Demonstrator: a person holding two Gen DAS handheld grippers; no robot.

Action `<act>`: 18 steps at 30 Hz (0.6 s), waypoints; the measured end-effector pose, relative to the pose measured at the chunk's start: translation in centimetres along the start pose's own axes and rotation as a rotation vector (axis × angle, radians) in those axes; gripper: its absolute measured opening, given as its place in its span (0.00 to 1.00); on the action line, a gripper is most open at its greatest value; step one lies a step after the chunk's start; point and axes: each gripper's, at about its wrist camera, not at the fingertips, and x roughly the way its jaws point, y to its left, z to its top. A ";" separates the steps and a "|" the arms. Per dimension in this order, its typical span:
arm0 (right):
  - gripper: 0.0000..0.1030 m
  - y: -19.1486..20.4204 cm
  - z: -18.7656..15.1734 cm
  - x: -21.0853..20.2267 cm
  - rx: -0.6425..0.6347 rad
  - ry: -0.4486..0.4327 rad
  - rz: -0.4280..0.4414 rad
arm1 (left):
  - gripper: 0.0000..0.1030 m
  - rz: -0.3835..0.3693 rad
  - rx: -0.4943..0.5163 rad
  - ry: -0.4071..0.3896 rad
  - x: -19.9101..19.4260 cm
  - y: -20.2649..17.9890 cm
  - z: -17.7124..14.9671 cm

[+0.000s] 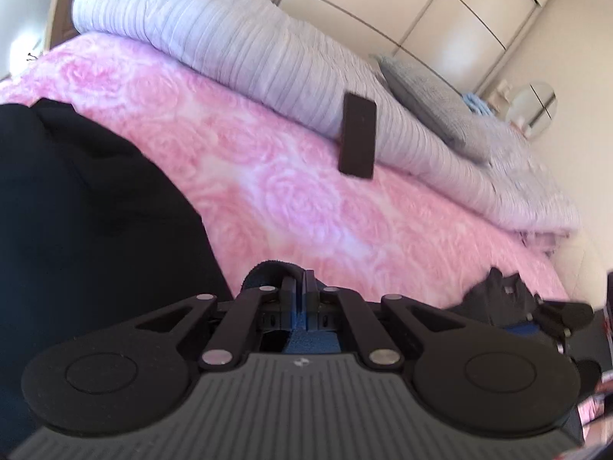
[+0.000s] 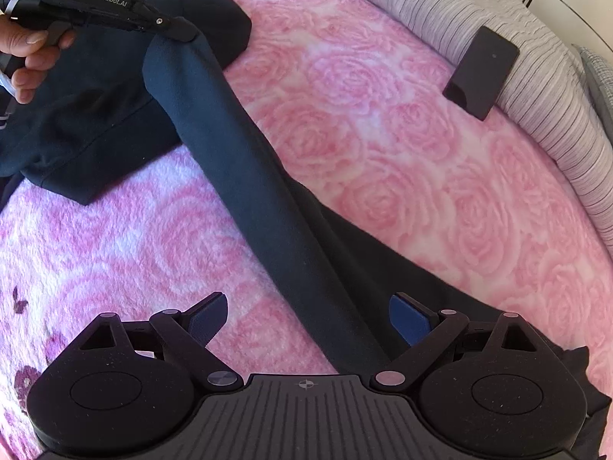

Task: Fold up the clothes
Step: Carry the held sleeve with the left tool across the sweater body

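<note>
Garment (image 2: 237,176), dark navy, lying across a bed with a pink rose-patterned blanket (image 2: 402,161); its long sleeve or leg runs from the far left down to the near edge of the right wrist view. The left gripper (image 2: 184,34), held by a hand (image 2: 27,53), has its jaws clenched on the far end of that strip, a pinch of cloth visible between them in the left wrist view. The right gripper (image 2: 306,322) hovers with jaws released, straddling the near end of the strip without pressing it. To do this step well, the right jaws should likely close on the fabric edge, then both ends travel together, keeping the strip taut. A dark rectangular block (image 2: 482,73) leans on a striped grey duvet (image 1: 237,50); pale wardrobe doors (image 1: 440,4) stand beyond.
</note>
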 end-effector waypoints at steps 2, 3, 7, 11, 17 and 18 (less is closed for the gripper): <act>0.92 0.2 0.0 0.3 0.001 0.005 0.005 | 0.00 0.005 0.008 0.073 -0.3 0.0 -0.6; 0.92 0.2 0.1 0.4 0.002 0.005 0.006 | 0.00 0.014 0.006 0.121 -0.4 0.2 -1.1; 0.92 0.4 0.4 0.7 0.006 0.007 0.012 | 0.01 0.050 -0.011 0.250 -0.8 1.2 -3.4; 0.92 0.8 0.5 0.8 0.002 0.009 0.008 | 0.03 0.042 -0.062 0.244 -1.4 1.8 -4.0; 0.92 1.2 -0.1 0.7 0.010 0.013 0.007 | 0.19 -0.034 -0.152 0.166 -0.3 2.2 -2.3; 0.92 1.3 -0.1 0.7 0.009 0.014 0.007 | 0.19 -0.053 -0.169 0.164 0.2 2.3 -1.9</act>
